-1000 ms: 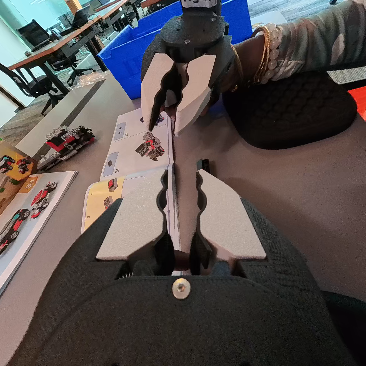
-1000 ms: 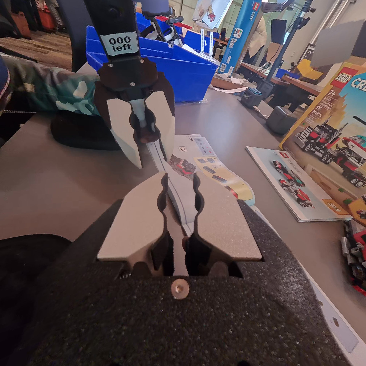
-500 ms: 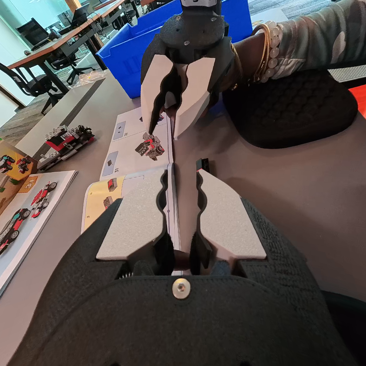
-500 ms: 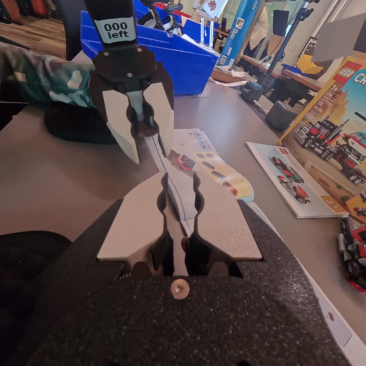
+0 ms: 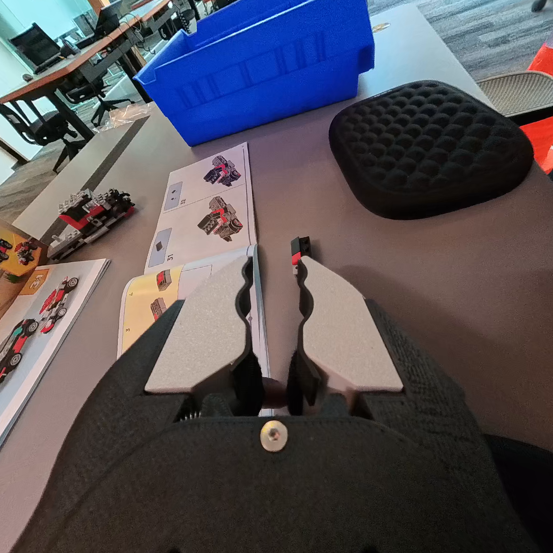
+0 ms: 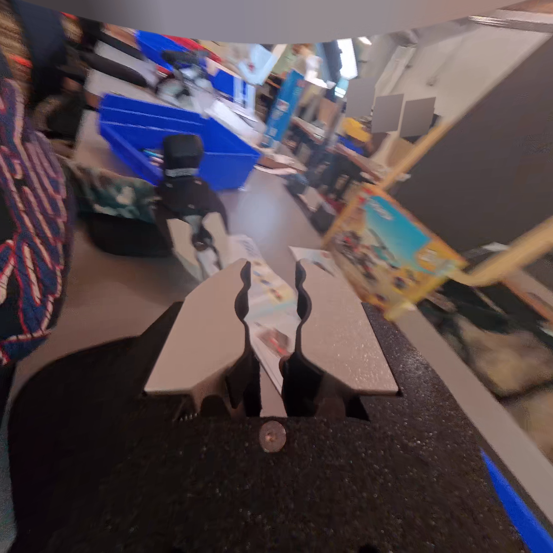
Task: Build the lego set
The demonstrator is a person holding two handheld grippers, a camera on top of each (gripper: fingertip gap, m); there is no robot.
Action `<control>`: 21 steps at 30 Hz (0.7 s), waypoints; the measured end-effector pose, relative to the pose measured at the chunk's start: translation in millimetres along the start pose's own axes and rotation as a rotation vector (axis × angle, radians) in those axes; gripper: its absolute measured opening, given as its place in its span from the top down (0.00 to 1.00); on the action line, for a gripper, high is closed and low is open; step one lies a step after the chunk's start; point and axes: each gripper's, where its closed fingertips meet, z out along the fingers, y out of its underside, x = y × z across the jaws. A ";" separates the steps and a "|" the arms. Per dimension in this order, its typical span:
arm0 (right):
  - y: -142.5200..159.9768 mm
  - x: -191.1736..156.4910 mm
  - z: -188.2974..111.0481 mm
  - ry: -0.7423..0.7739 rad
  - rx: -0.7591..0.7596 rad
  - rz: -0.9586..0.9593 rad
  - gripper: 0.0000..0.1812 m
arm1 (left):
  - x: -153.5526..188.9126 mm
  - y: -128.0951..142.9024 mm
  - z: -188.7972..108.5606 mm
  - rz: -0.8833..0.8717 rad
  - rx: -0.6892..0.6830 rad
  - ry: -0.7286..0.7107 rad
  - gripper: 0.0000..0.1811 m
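My left gripper [image 5: 273, 263] is open and empty, low over the grey table [image 5: 419, 299]. A small black and red lego piece [image 5: 300, 248] lies on the table just beyond its right fingertip. The open instruction booklet [image 5: 209, 209] lies under and left of the fingers. A partly built red, black and grey lego truck [image 5: 89, 218] stands at the left. My right gripper [image 6: 271, 264] is open and empty, raised above the booklet [image 6: 269, 302]. Its view is blurred. The left gripper also shows there [image 6: 208, 266], farther off.
A blue bin [image 5: 263, 68] stands at the back and a black cushion [image 5: 428, 146] at the right. A second booklet [image 5: 45, 314] and the lego box [image 6: 389, 248] lie beside the truck. A person's sleeve [image 6: 113, 194] is behind the left gripper. The gap from one gripper's tips to the other's is roughly 20 cm.
My right gripper has pulled back and up, out of the left wrist view, and its view is now blurred and tilted. My left gripper has stayed in place.
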 end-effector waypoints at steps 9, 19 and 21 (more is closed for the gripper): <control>85.1 83.3 -223.8 0.764 -0.542 0.355 0.88 | 14.1 17.4 28.8 -0.079 -0.294 0.109 0.79; 179.4 63.0 -251.3 0.669 -0.815 0.693 0.87 | 25.5 22.9 41.0 -0.317 -0.461 0.185 0.80; 188.5 61.0 -248.6 0.632 -0.847 0.719 0.86 | 30.3 20.4 41.8 -0.370 -0.470 0.204 0.79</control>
